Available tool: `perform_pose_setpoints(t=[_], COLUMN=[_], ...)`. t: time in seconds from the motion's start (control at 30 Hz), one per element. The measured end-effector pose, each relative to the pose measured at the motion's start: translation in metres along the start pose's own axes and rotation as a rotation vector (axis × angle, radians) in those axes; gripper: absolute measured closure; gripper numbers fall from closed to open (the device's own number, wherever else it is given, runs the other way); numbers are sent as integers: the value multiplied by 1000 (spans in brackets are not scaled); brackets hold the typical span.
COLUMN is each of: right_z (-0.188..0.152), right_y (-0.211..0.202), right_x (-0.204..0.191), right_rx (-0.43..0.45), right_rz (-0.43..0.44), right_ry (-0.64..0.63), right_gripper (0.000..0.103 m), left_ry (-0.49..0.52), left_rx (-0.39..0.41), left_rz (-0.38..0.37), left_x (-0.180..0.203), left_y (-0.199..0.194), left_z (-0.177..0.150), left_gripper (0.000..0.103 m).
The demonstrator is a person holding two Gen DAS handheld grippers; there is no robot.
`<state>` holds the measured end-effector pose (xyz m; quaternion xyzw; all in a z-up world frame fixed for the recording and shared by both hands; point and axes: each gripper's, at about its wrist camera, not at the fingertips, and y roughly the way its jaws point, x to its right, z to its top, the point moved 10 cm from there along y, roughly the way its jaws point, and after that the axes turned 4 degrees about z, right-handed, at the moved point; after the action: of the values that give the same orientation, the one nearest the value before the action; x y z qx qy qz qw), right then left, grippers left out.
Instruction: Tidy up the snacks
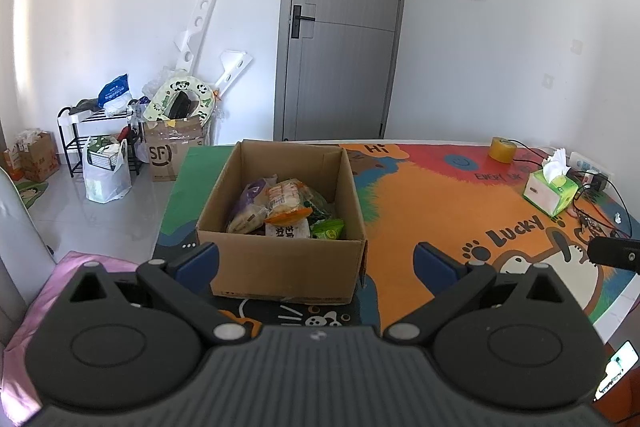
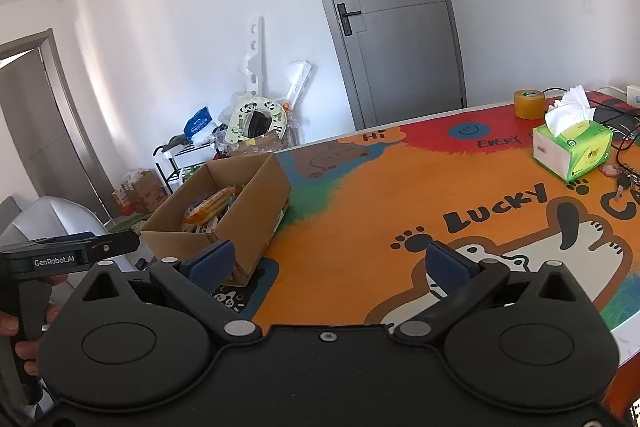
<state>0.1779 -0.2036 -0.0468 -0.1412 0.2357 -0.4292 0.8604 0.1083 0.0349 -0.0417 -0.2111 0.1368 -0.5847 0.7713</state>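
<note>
An open cardboard box (image 1: 280, 263) stands on the table's colourful cartoon mat (image 1: 432, 211), near the left edge. Several snack packets (image 1: 286, 209) lie inside it. My left gripper (image 1: 316, 261) is open and empty, its fingers on either side of the box's near wall, held back from it. In the right wrist view the box (image 2: 256, 195) is at the left with snack packets (image 2: 210, 209) showing inside. My right gripper (image 2: 330, 263) is open and empty above the mat (image 2: 400, 195), to the right of the box. The left gripper's body (image 2: 60, 255) shows at the far left.
A green tissue box (image 1: 550, 189), a tape roll (image 1: 502, 149) and cables with a power strip (image 1: 592, 173) sit at the table's far right. Beyond the table are a grey door (image 1: 340, 27), a shoe rack (image 1: 96, 143), bags and cartons on the floor.
</note>
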Motion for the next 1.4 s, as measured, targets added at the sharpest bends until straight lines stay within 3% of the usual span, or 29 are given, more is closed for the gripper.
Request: perform_pose_setpoints(t=[1.4], right_z=[-3], right_y=[3], right_x=[0], right_rx=[-8], right_rz=[-22], right_ry=[-21], right_gripper=[0], left_ry=[-13], left_rx=[-25], left_rz=[-19], left_x=[-2], left_y=[5], left_z=[-6], left_gripper=[0])
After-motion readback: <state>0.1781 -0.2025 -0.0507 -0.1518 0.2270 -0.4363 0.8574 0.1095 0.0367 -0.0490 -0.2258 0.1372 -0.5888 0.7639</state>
